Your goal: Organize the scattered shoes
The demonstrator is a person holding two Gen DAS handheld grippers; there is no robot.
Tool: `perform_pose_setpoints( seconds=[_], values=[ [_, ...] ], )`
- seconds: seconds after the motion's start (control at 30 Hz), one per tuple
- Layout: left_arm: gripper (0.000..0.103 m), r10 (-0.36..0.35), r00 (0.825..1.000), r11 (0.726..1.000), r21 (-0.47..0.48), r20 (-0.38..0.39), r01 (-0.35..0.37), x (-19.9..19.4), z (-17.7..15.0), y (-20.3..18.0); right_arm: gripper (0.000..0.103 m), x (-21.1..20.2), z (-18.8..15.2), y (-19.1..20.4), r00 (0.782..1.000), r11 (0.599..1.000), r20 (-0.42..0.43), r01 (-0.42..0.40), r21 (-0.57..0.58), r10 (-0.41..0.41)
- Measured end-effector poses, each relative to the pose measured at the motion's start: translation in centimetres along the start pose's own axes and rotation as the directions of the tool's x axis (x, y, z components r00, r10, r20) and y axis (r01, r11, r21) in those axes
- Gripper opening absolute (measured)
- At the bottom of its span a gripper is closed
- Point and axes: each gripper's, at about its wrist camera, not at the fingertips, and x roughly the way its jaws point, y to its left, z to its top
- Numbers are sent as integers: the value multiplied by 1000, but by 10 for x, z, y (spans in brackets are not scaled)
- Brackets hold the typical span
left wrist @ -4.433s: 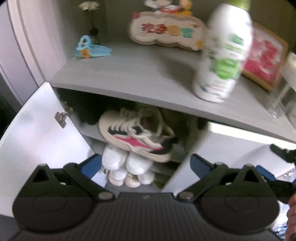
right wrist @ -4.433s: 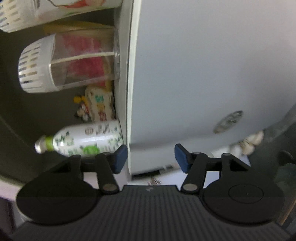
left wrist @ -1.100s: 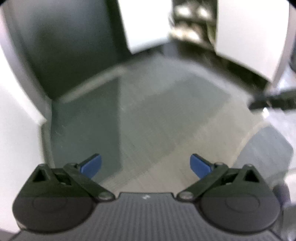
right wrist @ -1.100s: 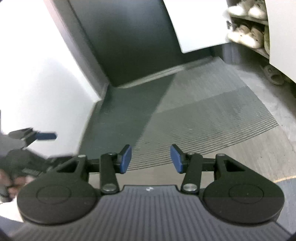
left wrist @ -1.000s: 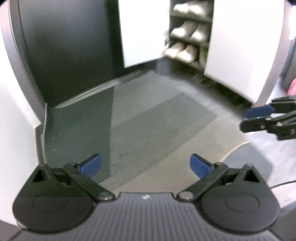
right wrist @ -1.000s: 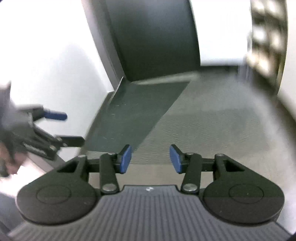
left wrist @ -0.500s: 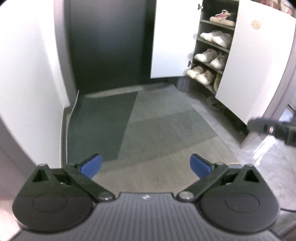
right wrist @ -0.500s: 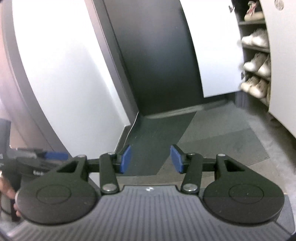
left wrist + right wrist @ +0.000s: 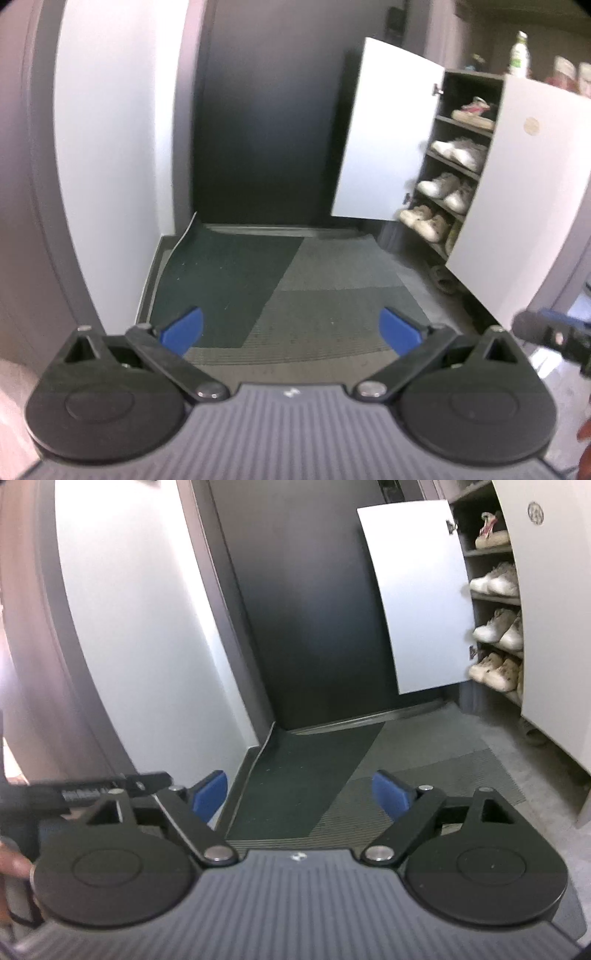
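Entryway mat lies bare ahead of both jaws. Right gripper just went from narrow to opening wide, empty; left gripper wide, empty. Shoes shelved in cabinet, well ahead-right: likely finished.

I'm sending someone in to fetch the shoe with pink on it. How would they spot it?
Find the open shoe cabinet to the right of the dark door. The pink-trimmed sneaker lies on the top shelf, above three shelves of plain white or cream pairs; no other shoe there shows colour.
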Motion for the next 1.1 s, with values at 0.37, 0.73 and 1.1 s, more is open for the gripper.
perform_pose_setpoints(
  seconds=[0.37, 0.73, 1.1],
  values=[
    [103, 47, 999, 999, -17, -27, -48, 18, -2, -8, 103, -7, -2, -12, 999, 999, 54, -5, 38, 3],
    [103, 42, 998, 999, -4, -48, -42, 23, -5, -17, 103, 1, -9, 1, 1000, 1000, -6, 13, -3, -13],
    [103, 44, 998, 999, -3, -48, -44, 22, -10, -17, 103, 6, -13, 7, 999, 1000, -25, 22, -10, -22]
  ],
)
